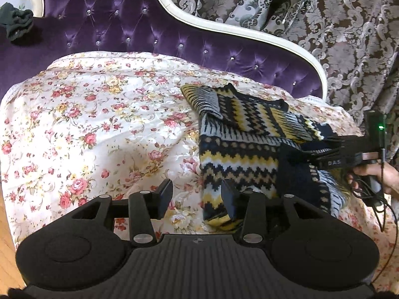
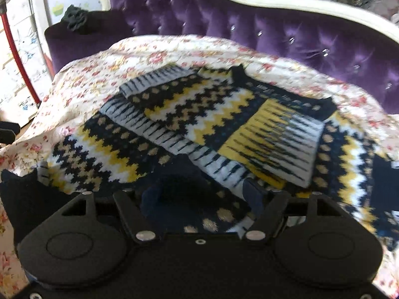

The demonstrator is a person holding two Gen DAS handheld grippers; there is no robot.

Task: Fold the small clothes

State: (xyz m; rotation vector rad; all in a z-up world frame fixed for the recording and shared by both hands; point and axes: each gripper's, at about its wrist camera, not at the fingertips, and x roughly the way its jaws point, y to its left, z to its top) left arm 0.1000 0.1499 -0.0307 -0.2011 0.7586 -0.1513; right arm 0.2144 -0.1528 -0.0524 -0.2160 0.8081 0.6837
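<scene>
Sweater (image 1: 239, 154) bunched, right fingers (image 2: 254, 194) clenched on fabric lower centre; left fingers (image 1: 165, 196) released, risking unravelled fold.

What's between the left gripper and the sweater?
Nothing visible. The left gripper is open at the near edge of the sweater; only bare floral bedspread shows between its fingers. The right gripper is already on the sweater's right side.

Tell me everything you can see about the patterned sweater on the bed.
The sweater is a knit in navy, yellow, white and tan zigzag bands with striped grey ribbing. It lies partly folded on the floral bedspread, one sleeve crossed over the body. The right tool has dark fabric between its fingers; the open left tool sits at the sweater's near edge.
</scene>
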